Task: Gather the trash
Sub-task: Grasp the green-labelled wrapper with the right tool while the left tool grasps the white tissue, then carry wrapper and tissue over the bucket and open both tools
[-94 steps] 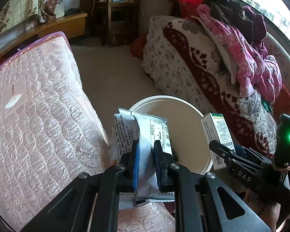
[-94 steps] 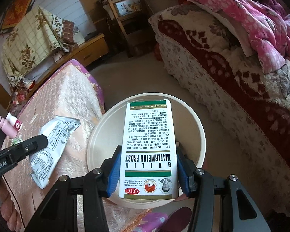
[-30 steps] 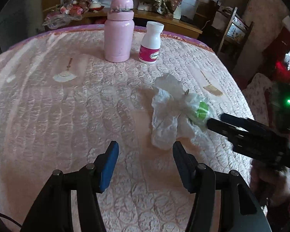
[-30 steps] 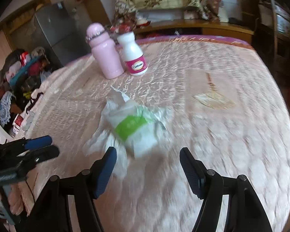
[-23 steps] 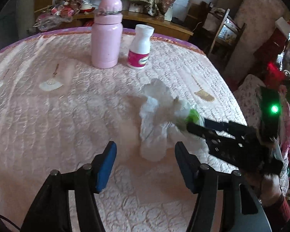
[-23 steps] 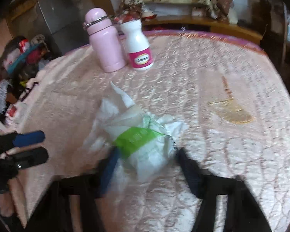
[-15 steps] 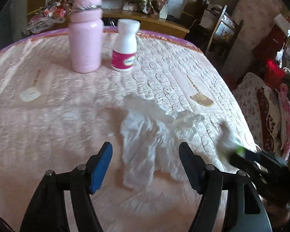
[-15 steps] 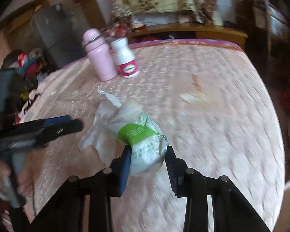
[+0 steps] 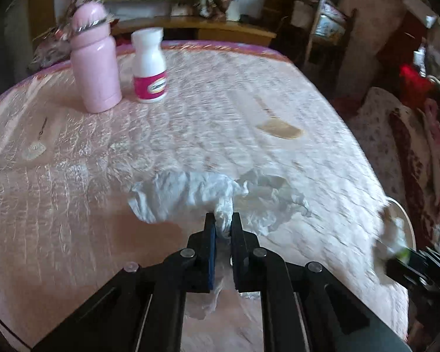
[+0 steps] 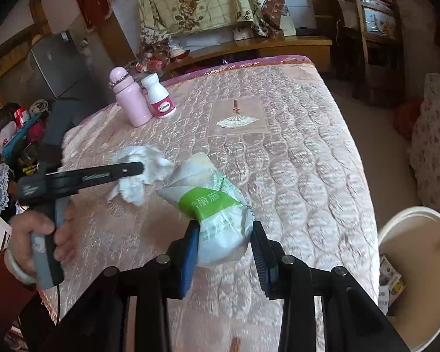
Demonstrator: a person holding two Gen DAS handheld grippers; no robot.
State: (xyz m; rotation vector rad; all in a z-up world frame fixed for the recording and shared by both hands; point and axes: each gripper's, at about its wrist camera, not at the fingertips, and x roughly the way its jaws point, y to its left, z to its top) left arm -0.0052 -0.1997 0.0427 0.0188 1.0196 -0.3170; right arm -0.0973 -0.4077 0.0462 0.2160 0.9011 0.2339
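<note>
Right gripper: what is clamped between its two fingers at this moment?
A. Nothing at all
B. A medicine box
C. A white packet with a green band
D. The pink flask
C: in the right wrist view the right gripper has both pads pressed on the white packet with a green band, held above the pink bedcover.

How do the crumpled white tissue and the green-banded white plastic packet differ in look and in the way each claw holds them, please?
The crumpled white tissue is plain, loose and ragged; the green-banded white plastic packet is smooth, puffy and printed. The left claw, just closed, pinches only a thin twist of the tissue; the right claw clamps the packet across its full width. Both are white, soft trash gripped above the pink quilted cover.
</note>
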